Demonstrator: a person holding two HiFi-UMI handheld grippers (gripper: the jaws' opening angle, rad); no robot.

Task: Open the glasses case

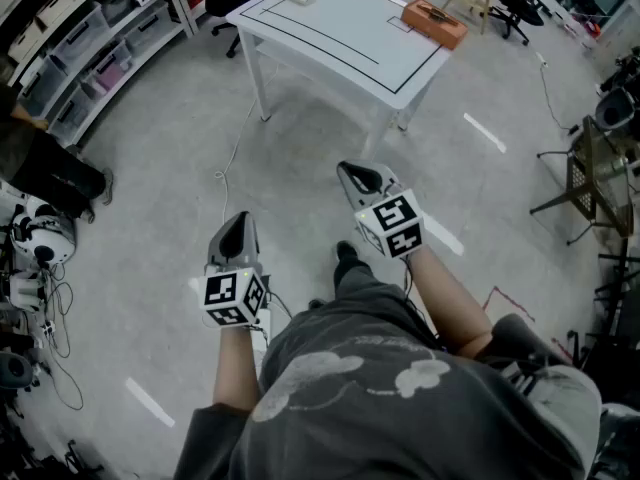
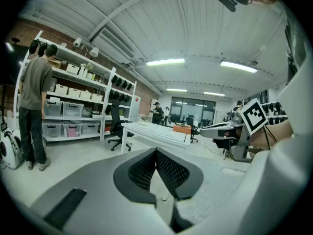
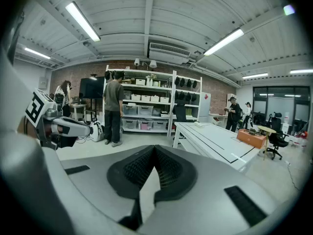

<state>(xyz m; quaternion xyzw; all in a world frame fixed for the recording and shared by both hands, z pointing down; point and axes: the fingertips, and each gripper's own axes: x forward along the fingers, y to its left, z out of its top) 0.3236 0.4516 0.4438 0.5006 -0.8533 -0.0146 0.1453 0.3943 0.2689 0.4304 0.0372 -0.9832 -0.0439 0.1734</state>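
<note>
Pointing slightly down, the left tool and right tool are held pressed together, empty. A bench bearing an orange box is seen well ahead.

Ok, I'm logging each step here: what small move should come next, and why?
Probably a step forward toward the white table. The orange case, likely the glasses case, lies by the table's right-hand corner in the head view, well out of reach. The left tongs and right tongs are both shut and empty, held over the floor.

White table with black lines, orange box, grey floor.
</note>
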